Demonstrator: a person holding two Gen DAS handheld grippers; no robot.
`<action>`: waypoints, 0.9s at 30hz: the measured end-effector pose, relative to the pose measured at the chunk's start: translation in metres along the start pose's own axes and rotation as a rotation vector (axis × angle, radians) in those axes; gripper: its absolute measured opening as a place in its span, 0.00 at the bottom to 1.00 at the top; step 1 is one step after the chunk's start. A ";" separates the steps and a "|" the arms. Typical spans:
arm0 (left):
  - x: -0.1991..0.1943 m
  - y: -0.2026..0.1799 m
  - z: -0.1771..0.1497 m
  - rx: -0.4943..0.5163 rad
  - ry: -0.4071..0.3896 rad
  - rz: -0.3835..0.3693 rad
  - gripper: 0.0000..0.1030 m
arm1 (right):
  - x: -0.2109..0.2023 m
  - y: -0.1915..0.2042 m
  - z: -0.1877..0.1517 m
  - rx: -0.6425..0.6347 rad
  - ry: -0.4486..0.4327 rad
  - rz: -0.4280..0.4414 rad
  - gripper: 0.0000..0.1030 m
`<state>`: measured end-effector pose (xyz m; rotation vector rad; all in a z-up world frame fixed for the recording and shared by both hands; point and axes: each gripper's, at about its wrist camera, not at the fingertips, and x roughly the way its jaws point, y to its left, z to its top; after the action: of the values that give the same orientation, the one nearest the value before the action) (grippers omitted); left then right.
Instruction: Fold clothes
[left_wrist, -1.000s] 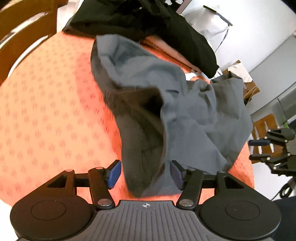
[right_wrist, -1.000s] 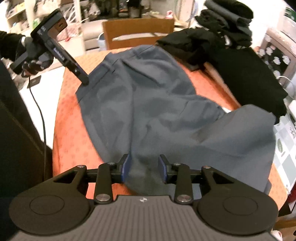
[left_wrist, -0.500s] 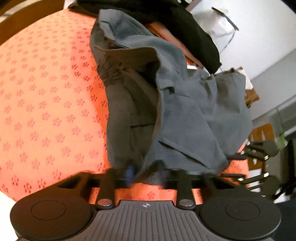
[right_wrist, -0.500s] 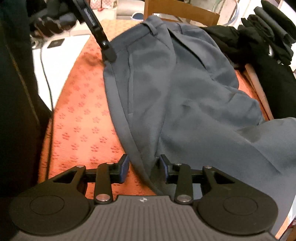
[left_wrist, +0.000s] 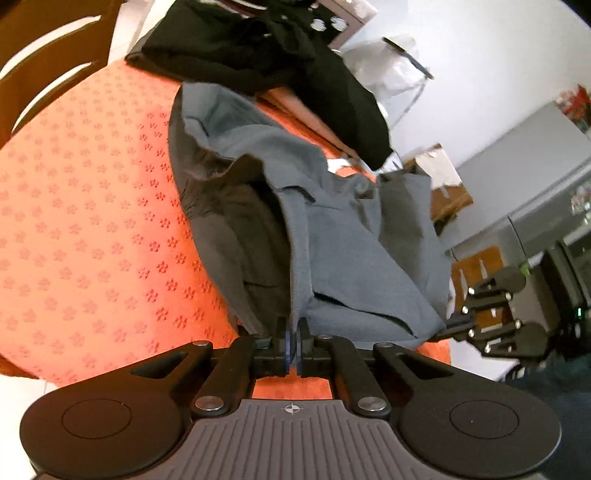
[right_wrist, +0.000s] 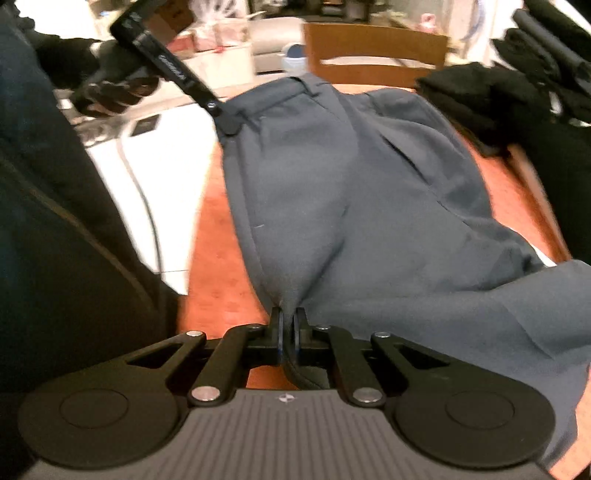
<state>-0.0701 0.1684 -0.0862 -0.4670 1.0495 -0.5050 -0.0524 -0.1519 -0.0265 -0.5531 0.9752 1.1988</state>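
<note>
Grey trousers (left_wrist: 351, 251) lie crumpled on a table with an orange flowered cloth (left_wrist: 92, 221). My left gripper (left_wrist: 293, 332) is shut on the trousers' waistband edge, and the fabric rises in a taut ridge from its pads. In the right wrist view the same trousers (right_wrist: 369, 192) spread out with the waistband at the far end. My right gripper (right_wrist: 288, 321) is shut on a pinched fold of their near side seam. The left gripper (right_wrist: 229, 125) shows there at the waistband corner, held by a gloved hand (right_wrist: 110, 85). The right gripper (left_wrist: 448, 326) appears at the cloth's right edge.
A heap of black clothes (left_wrist: 277, 48) covers the far side of the table (right_wrist: 498, 99). A wooden chair (right_wrist: 373, 55) stands behind the table. The person's dark clothing (right_wrist: 55, 221) fills the left of the right wrist view. White floor shows past the table's edge.
Both grippers stood open around the trousers' edge; now both have shut on it. The gripped fabric has been pulled up into taut ridges, and both views have shifted.
</note>
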 end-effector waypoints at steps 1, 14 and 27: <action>-0.001 0.001 -0.005 -0.006 0.013 0.002 0.05 | 0.001 0.002 0.002 -0.005 0.013 0.027 0.06; 0.003 0.015 -0.087 -0.222 -0.071 0.111 0.54 | -0.014 -0.040 0.039 0.021 -0.053 0.068 0.30; 0.014 0.027 -0.113 -0.440 -0.200 0.151 0.59 | 0.042 -0.140 0.119 0.071 -0.119 -0.104 0.43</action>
<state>-0.1614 0.1682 -0.1596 -0.8030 0.9921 -0.0852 0.1208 -0.0776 -0.0206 -0.4651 0.8740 1.0884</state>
